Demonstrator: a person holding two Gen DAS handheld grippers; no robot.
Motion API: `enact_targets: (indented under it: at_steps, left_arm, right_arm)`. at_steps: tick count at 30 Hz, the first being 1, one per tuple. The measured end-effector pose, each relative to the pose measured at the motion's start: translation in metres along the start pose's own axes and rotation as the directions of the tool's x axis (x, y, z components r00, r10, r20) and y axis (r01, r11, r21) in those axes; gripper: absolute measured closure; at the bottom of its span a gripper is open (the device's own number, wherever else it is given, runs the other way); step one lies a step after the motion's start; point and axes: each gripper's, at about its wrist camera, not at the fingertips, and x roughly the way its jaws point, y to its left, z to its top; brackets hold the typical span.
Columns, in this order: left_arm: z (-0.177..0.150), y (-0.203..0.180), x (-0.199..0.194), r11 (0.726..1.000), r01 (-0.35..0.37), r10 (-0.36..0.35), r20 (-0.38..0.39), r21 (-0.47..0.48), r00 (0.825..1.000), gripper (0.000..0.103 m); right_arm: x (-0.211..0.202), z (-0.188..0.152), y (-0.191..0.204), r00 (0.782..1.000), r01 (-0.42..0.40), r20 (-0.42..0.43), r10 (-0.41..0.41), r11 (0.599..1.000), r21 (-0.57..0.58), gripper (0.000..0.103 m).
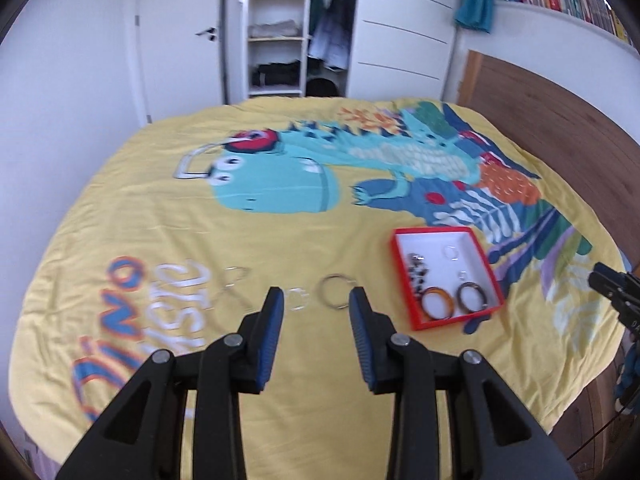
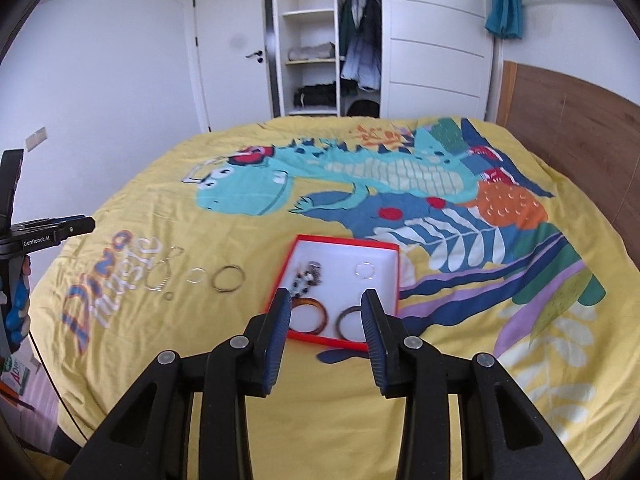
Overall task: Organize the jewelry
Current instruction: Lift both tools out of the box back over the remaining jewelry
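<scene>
A red box with a white inside (image 1: 400,276) (image 2: 384,246) lies on the yellow bedspread. It holds an amber bangle (image 1: 437,303) (image 2: 308,302), a dark bangle (image 1: 473,296) (image 2: 348,316), a beaded piece (image 1: 416,270) (image 2: 308,274) and a small clear ring (image 1: 451,251) (image 2: 365,271). Left of the box lie a metal bangle (image 1: 334,291) (image 2: 229,278), a clear ring (image 1: 298,300) (image 2: 197,275) and a thin chain (image 1: 234,280) (image 2: 162,274). My left gripper (image 1: 317,300) is open and empty above the loose rings. My right gripper (image 2: 326,306) is open and empty over the box's near edge.
The bed (image 2: 440,392) fills both views, with a wooden headboard (image 2: 568,120) on the right. An open wardrobe (image 2: 320,40) and a door (image 2: 228,52) stand behind. The other gripper shows at the frame edges (image 1: 616,292) (image 2: 48,232).
</scene>
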Motion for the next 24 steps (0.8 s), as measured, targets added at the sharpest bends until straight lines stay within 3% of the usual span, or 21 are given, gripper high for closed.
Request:
enact_targets:
  at_steps: [12, 24]
  left_arm:
    - [-0.033, 0.086, -0.068, 0.992, -0.089, 0.094, 0.051, -0.087, 0.994, 0.071]
    - [-0.058, 0.125, -0.036, 0.983, -0.111, 0.108, -0.027, -0.148, 0.994, 0.071]
  right_arm:
    - [-0.038, 0.001, 0.054, 0.998, -0.038, 0.052, 0.040, 0.999, -0.033, 0.066]
    - [0.002, -0.009, 0.090, 0.995, -0.101, -0.007, 0.101, 0.995, -0.022, 0.064]
